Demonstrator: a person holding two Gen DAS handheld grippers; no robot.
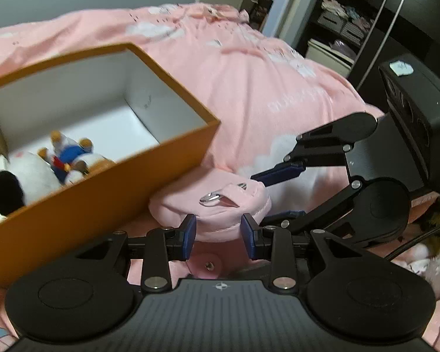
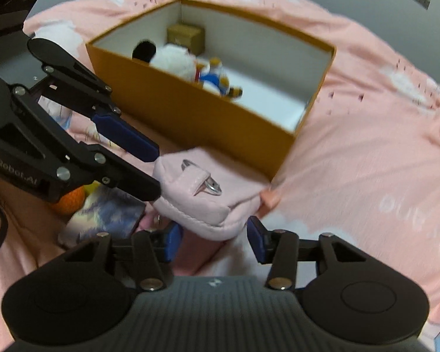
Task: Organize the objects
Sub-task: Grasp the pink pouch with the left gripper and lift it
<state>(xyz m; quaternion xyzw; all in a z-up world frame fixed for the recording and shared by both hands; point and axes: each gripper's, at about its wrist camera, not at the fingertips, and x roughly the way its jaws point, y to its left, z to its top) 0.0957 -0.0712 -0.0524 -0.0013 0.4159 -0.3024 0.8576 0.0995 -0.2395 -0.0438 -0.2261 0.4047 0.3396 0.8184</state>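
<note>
Pink padding fills the gap between your two grippers: a small pink pouch [image 1: 217,205] with a silver ring on its strap lies on the pink bedspread [image 1: 249,82], just beside the near wall of the orange box [image 1: 82,205]. Your left gripper [image 1: 218,234] has its blue pads on either side of one end of the pouch, pressed against the fabric, so it is gripping it. Your right gripper [image 2: 214,236] straddles the opposite end; its jaws stand spread, and the pad on the right of its view sits clear of the pouch, so it is not clamped.

Inside the box, against its white lining, you have a white plush toy [image 2: 173,58] with a black patch, a small figure in blue [image 2: 215,80] next to it, and a little tan carton [image 2: 186,38] in the far corner. Below your left gripper in the right wrist view lie an orange ball [image 2: 73,199] and a flat printed card [image 2: 108,214].
</note>
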